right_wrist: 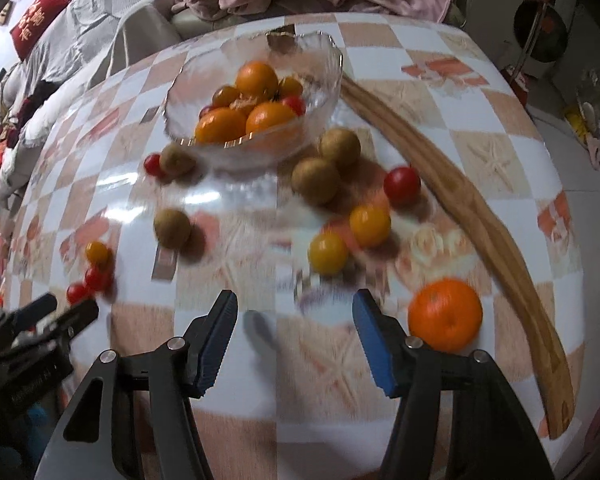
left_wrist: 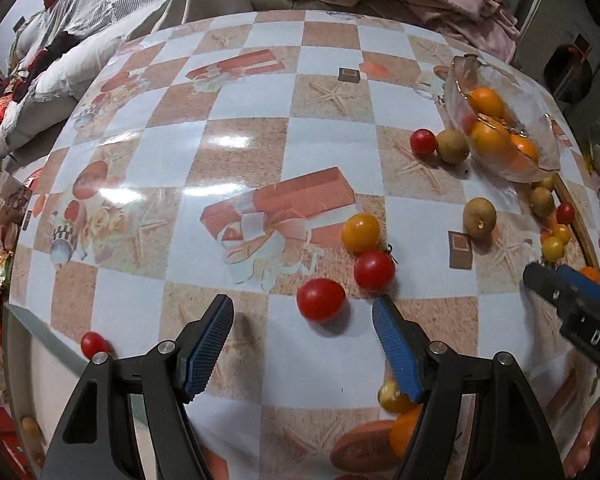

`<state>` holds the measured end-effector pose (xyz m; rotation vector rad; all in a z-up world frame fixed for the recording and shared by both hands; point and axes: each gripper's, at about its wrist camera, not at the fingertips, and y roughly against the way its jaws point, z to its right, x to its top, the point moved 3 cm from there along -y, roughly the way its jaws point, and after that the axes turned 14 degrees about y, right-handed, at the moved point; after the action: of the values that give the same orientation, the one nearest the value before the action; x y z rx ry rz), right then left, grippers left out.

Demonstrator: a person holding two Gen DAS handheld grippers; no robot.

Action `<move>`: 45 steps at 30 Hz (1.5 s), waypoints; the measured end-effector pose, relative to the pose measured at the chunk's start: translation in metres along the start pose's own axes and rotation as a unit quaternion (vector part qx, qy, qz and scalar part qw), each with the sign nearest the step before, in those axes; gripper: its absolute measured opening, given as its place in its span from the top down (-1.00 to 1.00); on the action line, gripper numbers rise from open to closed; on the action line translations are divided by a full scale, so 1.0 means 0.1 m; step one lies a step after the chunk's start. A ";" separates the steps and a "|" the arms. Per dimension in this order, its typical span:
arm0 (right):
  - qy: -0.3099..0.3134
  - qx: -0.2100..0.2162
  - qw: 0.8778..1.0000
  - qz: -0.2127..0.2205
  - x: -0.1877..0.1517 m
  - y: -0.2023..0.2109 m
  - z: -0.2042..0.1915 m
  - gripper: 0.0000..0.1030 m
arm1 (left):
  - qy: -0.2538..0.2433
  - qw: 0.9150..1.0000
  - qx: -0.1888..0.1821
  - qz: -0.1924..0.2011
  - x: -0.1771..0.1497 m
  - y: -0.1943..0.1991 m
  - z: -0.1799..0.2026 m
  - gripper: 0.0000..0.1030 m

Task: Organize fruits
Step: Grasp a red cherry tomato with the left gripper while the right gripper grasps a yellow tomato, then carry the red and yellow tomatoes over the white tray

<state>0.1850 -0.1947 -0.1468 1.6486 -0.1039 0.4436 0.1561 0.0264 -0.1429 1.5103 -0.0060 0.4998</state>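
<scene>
- The counter (left_wrist: pixel 236 140), under a checked cloth, carries scattered fruit
- A long wooden board (right_wrist: pixel 476 208) curves along the right side, beside the fruit
- A glass bowl (right_wrist: pixel 320 56) at the far side holds oranges and small tomatoes
- The left hand-held gripper (left_wrist: pixel 302 320) stands released, empty, over a red cherry tomato (left_wrist: pixel 321 299)
- The right hand-held gripper (right_wrist: pixel 296 312) is released too, nothing between its pads
- A loose orange (right_wrist: pixel 445 314) lies just right of it
- Brown round fruits (right_wrist: pixel 315 181) and yellow tomatoes (right_wrist: pixel 328 253) lie between bowl and gripper
</scene>
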 end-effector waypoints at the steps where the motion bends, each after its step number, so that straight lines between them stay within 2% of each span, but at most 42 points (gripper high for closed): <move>1: -0.001 -0.003 1.000 0.003 0.03 -0.01 0.01 -0.24 | 0.000 1.000 -0.001 0.000 0.01 -0.01 0.01 -0.42; 5: -0.002 -0.018 1.000 0.010 0.12 -0.03 0.03 0.05 | -0.007 1.000 -0.005 0.002 0.04 -0.03 0.04 -0.40; 7: -0.002 -0.025 1.000 0.011 0.15 -0.04 0.05 0.28 | -0.009 1.000 -0.014 -0.001 0.03 -0.03 0.07 -0.17; 9: 0.000 -0.027 1.000 0.011 0.17 -0.04 0.07 0.55 | -0.014 1.000 -0.019 -0.002 0.01 -0.03 0.10 -0.05; 11: 0.002 -0.022 1.000 0.012 0.16 -0.02 0.09 0.55 | -0.020 1.000 -0.024 0.000 0.00 -0.02 0.13 0.12; 13: 0.003 -0.008 1.000 0.013 0.15 -0.02 0.08 0.55 | -0.026 0.999 -0.032 0.000 -0.02 -0.01 0.16 0.48; 14: 0.002 0.002 1.000 0.016 0.13 0.00 0.08 0.55 | -0.028 0.999 -0.036 0.000 -0.03 0.00 0.17 0.56; 20: -0.003 0.034 0.999 0.017 -0.02 0.14 0.07 0.55 | -0.005 0.998 -0.065 -0.012 -0.05 0.04 0.08 0.57; 29: -0.010 0.060 0.998 0.004 -0.34 0.35 -0.02 0.55 | -0.007 0.997 -0.078 -0.009 -0.14 0.23 -0.01 0.57; 38: 0.001 0.067 0.998 0.002 -0.49 0.55 -0.16 0.55 | -0.008 0.996 -0.091 -0.005 -0.34 0.54 -0.13 0.57; 45: 0.020 0.074 0.997 0.003 -0.55 0.72 -0.43 0.55 | 0.005 0.995 -0.097 0.005 -0.52 0.87 -0.44 0.57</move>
<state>0.1011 -0.1733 -0.0960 1.7835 -0.0467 0.4978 0.0684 0.0498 -0.0796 1.3186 -0.0526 0.5009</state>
